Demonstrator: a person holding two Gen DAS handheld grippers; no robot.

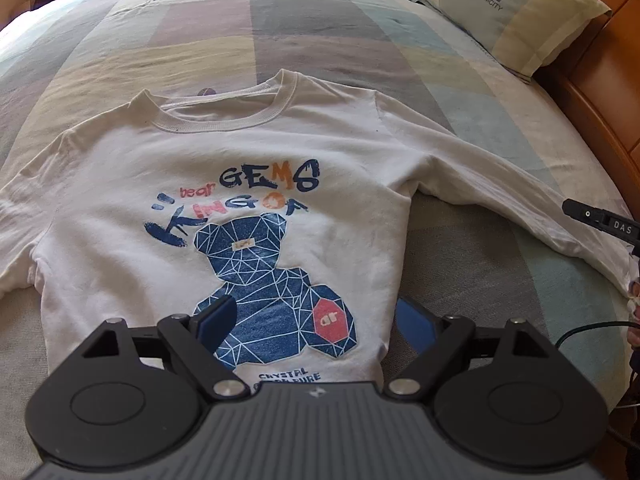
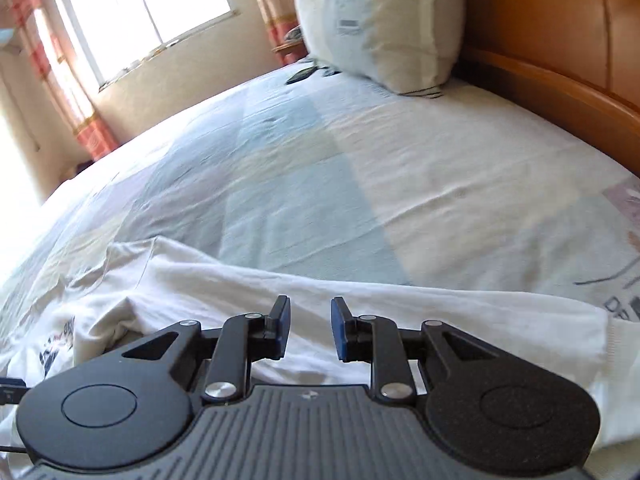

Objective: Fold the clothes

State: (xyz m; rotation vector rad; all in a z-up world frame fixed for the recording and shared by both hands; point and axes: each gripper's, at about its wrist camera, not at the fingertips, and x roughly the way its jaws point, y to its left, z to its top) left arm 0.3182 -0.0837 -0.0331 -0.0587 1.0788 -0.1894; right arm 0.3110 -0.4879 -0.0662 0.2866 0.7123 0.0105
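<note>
my left gripper (image 1: 316, 316) hangs fingers wide over the white sweatshirt (image 1: 224, 168); right gripper (image 2: 310, 328), fingers narrowly apart, empty above its sleeve (image 2: 400, 304).

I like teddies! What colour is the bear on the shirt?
Dark blue bear print with white lines, best seen from the left wrist view.

A white long-sleeved sweatshirt (image 1: 248, 184) with a blue bear print lies flat, front up, on the patchwork bedspread (image 1: 280, 28). The left claw (image 1: 316, 320) hovers wide apart over its hem at 6 o'clock. A pillow (image 1: 516, 12) sits at 1 o'clock beside the wooden headboard (image 1: 600, 92).
</note>
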